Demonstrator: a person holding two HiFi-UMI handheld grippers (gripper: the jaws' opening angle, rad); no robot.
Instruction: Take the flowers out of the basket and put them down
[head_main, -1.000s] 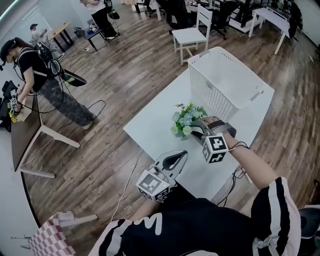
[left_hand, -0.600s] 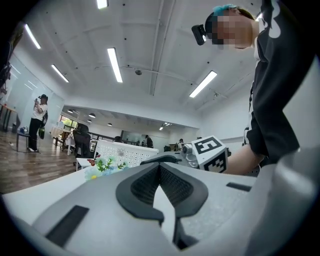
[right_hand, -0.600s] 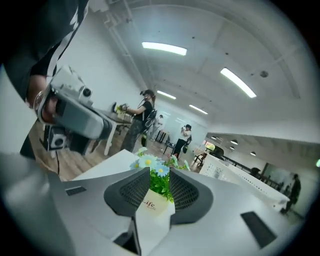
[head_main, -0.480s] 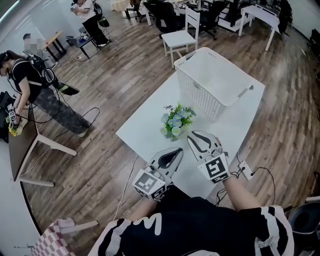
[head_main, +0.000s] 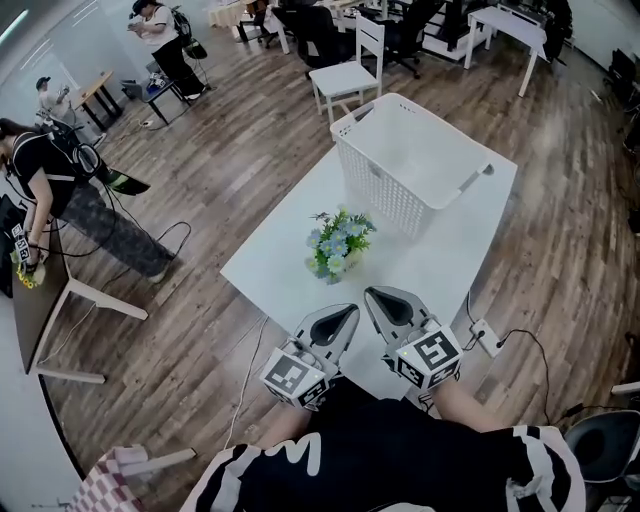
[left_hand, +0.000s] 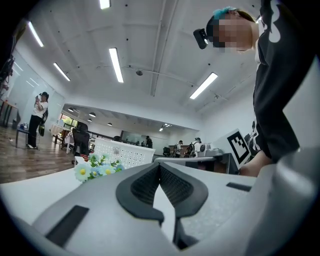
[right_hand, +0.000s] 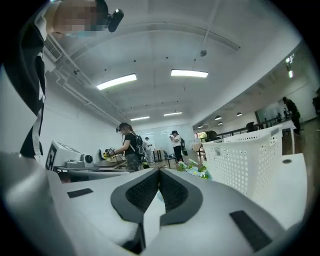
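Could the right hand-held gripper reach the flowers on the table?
Probably yes: only bare table lies between the right hand-held gripper and the flowers; the basket stands beyond. Its shut jaws would need opening.

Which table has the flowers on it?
The white table that also carries the white basket; the flowers stand on it, outside the basket.

The white perforated plastic basket (head_main: 385, 190), above the frame's centre, looks smooth, and the white tabletop (head_main: 280, 265) under it is matt. The brown wood-plank floor (head_main: 220, 150) has a faint sheen. The left gripper (head_main: 348, 313) and right gripper (head_main: 374, 296) have matt grey plastic shells and ribbed black pads (left_hand: 145, 186).
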